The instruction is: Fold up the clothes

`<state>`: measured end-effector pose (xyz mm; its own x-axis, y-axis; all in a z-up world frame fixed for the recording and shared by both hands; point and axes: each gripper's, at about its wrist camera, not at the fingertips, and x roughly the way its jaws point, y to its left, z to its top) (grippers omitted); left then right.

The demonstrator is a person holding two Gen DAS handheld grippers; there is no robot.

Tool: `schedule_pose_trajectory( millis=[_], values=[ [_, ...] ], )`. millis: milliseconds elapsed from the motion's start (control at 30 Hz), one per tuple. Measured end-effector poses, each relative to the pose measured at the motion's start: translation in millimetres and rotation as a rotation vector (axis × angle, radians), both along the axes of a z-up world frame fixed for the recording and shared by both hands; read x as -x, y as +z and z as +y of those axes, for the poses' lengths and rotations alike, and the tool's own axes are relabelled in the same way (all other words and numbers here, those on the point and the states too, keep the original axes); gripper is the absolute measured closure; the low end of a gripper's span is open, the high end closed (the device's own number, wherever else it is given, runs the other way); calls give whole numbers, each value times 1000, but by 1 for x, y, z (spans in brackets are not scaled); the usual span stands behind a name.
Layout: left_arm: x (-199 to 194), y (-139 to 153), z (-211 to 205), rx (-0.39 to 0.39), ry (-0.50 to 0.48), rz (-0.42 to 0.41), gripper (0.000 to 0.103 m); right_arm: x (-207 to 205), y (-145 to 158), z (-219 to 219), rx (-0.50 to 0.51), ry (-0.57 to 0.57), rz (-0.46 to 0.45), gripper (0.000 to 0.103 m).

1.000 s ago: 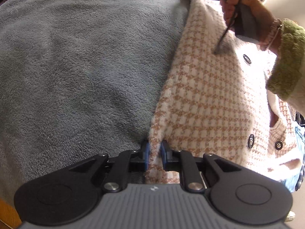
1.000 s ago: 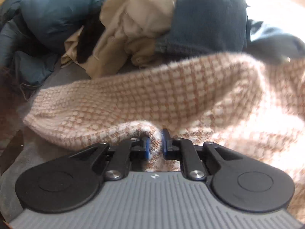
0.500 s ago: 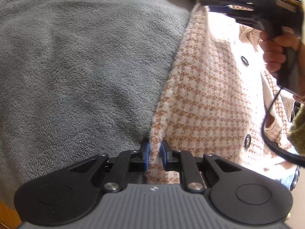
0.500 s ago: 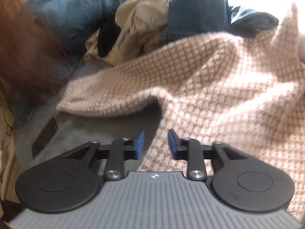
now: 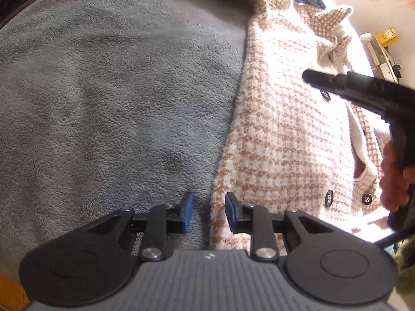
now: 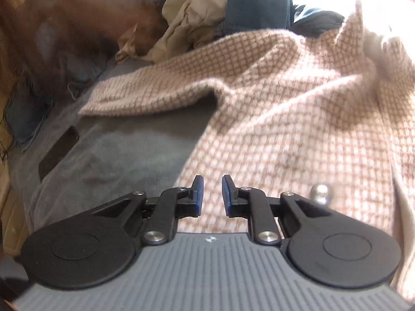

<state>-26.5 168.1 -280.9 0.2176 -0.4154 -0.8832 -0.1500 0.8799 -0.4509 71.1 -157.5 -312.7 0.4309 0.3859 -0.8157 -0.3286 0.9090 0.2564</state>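
Both tools parted: left tool (image 5: 209, 212) straddles cardigan (image 5: 285, 129) edge.

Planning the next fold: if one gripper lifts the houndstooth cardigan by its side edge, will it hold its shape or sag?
Probably sag: the houndstooth cardigan is soft, fuzzy knit, already rumpled and humped near its sleeve. It looks thick, so likely heavy enough to stretch from one pinch. On the grey fleece blanket it should drag rather than slide.

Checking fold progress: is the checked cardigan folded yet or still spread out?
Spread. The cardigan lies flat on the grey blanket, button front showing, one sleeve stretched sideways.
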Motion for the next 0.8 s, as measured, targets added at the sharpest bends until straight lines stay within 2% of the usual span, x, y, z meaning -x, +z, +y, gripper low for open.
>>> schedule_pose_trajectory(
  millis=[100,200,333,400,467,533,600,667,733,800],
  values=[
    [1,-1,-5,-35,-49,-15,75,41,-29,13,71,18,25,88],
    [2,0,-4,-49,-84,-23,73,106,-37,11,96,-23,17,87],
    [-2,6,-3,-67,-154,-13,74,178,-37,-5,70,-93,155,87],
    [-4,12,-1,-71,-184,-6,74,202,-40,-16,93,-125,253,85],
    [-8,22,2,-65,-209,-7,72,217,-31,-33,69,-197,289,85],
    [-12,30,5,-47,-225,-12,69,223,-12,-54,27,-302,249,84],
    [-18,31,5,-23,-236,3,67,225,1,-79,4,-430,198,73],
    [-17,31,2,-3,-255,46,64,226,6,-107,-19,-576,157,70],
    [-8,13,-12,-16,-277,73,64,226,2,-133,-45,-688,137,70],
    [2,11,-18,-53,-299,86,68,222,-4,-147,-59,-730,130,70]
  ],
)
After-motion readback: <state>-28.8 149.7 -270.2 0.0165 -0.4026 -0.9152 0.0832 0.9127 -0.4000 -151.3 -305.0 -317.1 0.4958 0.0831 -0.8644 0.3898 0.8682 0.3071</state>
